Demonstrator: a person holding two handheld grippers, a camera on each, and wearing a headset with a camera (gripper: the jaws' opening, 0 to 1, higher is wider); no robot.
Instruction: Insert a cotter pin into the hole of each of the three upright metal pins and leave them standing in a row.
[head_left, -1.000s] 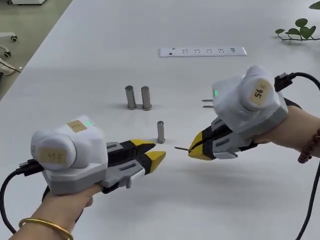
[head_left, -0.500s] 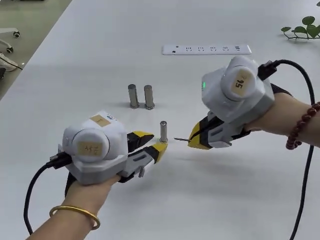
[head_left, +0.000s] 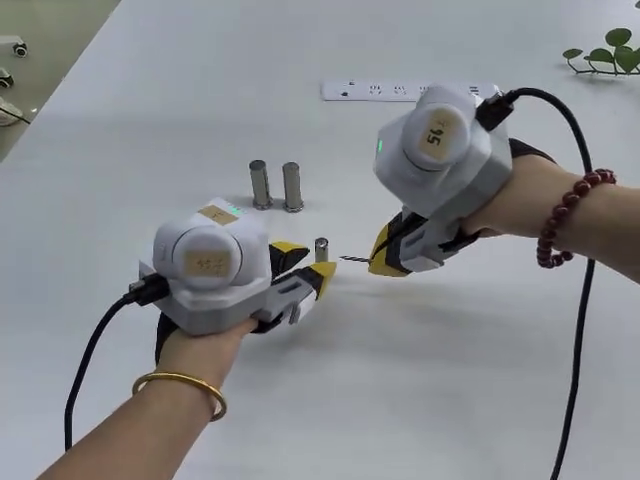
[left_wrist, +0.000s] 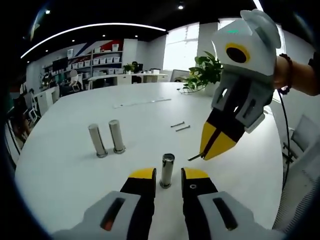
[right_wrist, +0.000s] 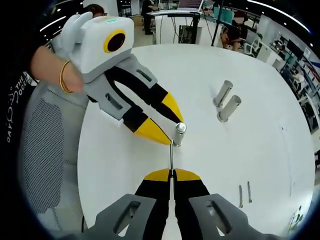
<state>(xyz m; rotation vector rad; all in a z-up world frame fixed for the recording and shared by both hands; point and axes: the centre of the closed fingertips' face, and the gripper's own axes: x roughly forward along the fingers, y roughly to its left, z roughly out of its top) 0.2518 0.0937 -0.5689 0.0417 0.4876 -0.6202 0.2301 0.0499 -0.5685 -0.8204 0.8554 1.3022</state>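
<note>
Work centres on the near pin (head_left: 321, 250), which stands upright on the table (head_left: 200, 80) and serves as our mark for all else. From its left we see the left gripper (head_left: 308, 264) reaching in, jaws parted narrowly, with the pin standing between their yellow tips. In the left gripper view a sliver of table shows on each side of the pin, so we judge it not clamped. To the pin's right we find the right gripper (head_left: 378, 262), jaws closed on a cotter pin (head_left: 355, 260). It lies roughly level and points at the near pin's upper part, its tip just short of the metal. Behind the near pin and to its left, two far pins (head_left: 261, 185) stand upright side by side, close together. Behind it and to the right, two spare cotters (left_wrist: 180, 126) lie side by side on the table. Well beyond these we see a strip (head_left: 375, 91) of sockets lying flat.
</note>
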